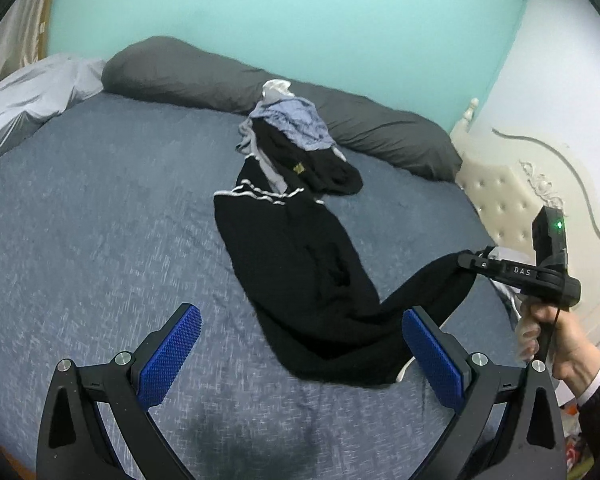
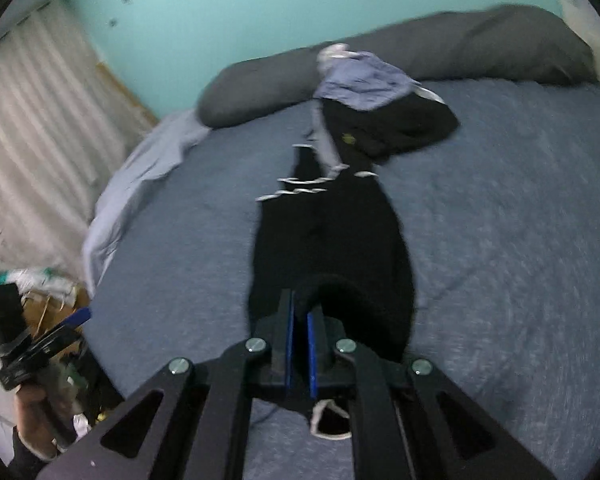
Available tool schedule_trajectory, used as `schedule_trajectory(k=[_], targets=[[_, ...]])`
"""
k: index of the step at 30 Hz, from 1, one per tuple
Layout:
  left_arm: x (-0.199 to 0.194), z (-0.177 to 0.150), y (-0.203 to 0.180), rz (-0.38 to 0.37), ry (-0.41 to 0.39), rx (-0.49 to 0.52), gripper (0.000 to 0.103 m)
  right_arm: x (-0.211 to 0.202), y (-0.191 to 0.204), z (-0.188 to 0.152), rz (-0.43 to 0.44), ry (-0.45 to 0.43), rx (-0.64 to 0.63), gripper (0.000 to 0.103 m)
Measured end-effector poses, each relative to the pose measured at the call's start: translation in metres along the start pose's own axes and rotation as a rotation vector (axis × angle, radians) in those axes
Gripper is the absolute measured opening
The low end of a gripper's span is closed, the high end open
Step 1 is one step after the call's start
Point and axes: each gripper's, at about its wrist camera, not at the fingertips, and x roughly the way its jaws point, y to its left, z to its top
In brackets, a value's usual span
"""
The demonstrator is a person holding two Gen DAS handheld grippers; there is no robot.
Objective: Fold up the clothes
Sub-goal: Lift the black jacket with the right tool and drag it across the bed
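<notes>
A long black garment with white stripes (image 1: 296, 264) lies stretched across the blue bed, its far end under a pile of clothes (image 1: 296, 136). My right gripper (image 1: 466, 258) is shut on the near end of the black garment (image 2: 332, 248) and holds it raised above the bed; in the right wrist view its blue pads (image 2: 288, 344) press together on the cloth, the gripper (image 2: 300, 312) centred low. My left gripper (image 1: 300, 344) is open and empty, just above the bed, with the garment's low fold between its fingers. It also shows at the left of the right wrist view (image 2: 76, 318).
The pile holds a light blue shirt (image 2: 364, 80) and a black piece (image 2: 392, 128). Long grey pillows (image 1: 188, 72) line the far edge by a teal wall. A pale sheet (image 2: 140, 172) hangs at the left edge. A cream headboard (image 1: 512, 204) stands at right. Clutter (image 2: 48, 292) lies on the floor.
</notes>
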Motion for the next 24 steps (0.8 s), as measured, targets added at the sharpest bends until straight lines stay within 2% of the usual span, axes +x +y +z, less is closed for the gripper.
schedule_trajectory(k=[9, 12, 18, 24], targets=[[0.039, -0.010, 0.019, 0.008, 0.057, -0.016, 0.103, 0.002, -0.106, 0.002, -0.147, -0.041, 0.185, 0.005], [0.057, -0.015, 0.018, 0.003, 0.085, -0.007, 0.103, 0.010, -0.140, -0.003, -0.199, 0.001, 0.225, 0.005], [0.105, -0.031, -0.002, -0.041, 0.161, 0.041, 0.103, 0.032, -0.173, -0.021, -0.208, 0.069, 0.240, 0.006], [0.145, -0.046, -0.035, -0.084, 0.218, 0.122, 0.103, 0.039, -0.183, -0.025, -0.177, 0.097, 0.225, 0.009]])
